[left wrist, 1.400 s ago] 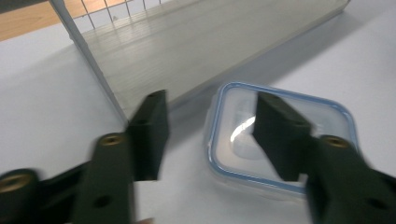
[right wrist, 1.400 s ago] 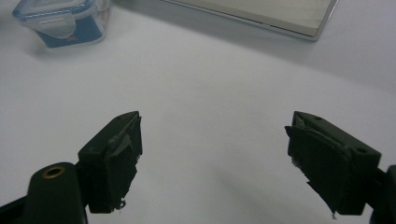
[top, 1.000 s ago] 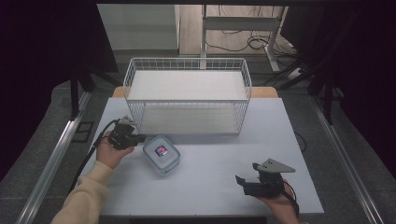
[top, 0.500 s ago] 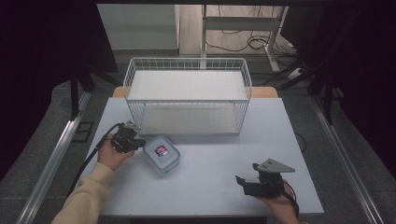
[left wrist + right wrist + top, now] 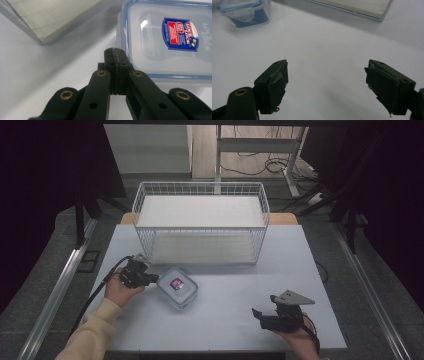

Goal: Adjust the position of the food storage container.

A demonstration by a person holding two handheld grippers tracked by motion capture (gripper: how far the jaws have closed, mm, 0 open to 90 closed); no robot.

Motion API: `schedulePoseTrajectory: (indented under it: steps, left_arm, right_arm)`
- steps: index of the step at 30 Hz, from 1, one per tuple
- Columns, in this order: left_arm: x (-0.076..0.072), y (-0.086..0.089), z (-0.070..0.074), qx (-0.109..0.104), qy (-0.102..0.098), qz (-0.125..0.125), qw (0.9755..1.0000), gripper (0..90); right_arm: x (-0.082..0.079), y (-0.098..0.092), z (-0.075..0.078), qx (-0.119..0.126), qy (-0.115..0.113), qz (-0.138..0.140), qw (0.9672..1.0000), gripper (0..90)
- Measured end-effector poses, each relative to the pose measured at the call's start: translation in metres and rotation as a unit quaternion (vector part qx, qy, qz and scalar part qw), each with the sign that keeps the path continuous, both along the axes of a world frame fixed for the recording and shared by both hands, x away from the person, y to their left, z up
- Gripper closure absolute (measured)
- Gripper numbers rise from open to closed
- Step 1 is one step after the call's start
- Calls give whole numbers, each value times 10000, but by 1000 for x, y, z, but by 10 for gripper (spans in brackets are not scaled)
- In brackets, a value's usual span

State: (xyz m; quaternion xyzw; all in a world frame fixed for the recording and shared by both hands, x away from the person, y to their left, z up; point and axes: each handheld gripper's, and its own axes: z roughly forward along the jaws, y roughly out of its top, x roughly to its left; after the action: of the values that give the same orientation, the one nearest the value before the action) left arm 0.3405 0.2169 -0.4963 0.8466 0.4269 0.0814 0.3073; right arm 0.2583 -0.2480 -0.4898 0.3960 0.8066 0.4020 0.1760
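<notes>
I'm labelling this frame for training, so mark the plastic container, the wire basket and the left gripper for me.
plastic container [image 5: 177, 286]: high view, middle of its clear lid.
wire basket [image 5: 200, 187]: high view, on its far top rim.
left gripper [image 5: 116, 53]: left gripper view, at the tips of its shut jaws.

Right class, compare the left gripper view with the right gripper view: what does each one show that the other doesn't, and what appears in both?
Left gripper view: the left gripper with its jaws shut together on nothing, beside the edge of the food container, whose lid carries a readable red and blue label.

Right gripper view: the right gripper with its jaws wide apart over bare table, and the container's side latch, seen from farther off.

Both: the clear, blue-rimmed food container, the white table and the wire basket's base board.
</notes>
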Motion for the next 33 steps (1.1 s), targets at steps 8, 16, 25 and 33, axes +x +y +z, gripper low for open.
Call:
schedulePoseTrajectory:
  steps: [8, 16, 25, 33]
  left_arm:
    - [-8, -12, -3, -70, 103, -146, 9998, 900]
    - [-16, -25, -4, -210, 172, -385, 9989, 900]
    - [-23, -41, -5, -334, 205, -638, 9972, 900]
    - [-23, -49, -6, -375, 260, -741, 9962, 900]
  right_arm:
    - [0, 1, 0, -13, 1, 6, 10000, 180]
    - [0, 0, 0, -9, 3, 2, 10000, 180]
    - [0, 1, 0, -6, 19, 8, 10000, 180]
    - [0, 0, -1, -29, 28, -7, 10000, 180]
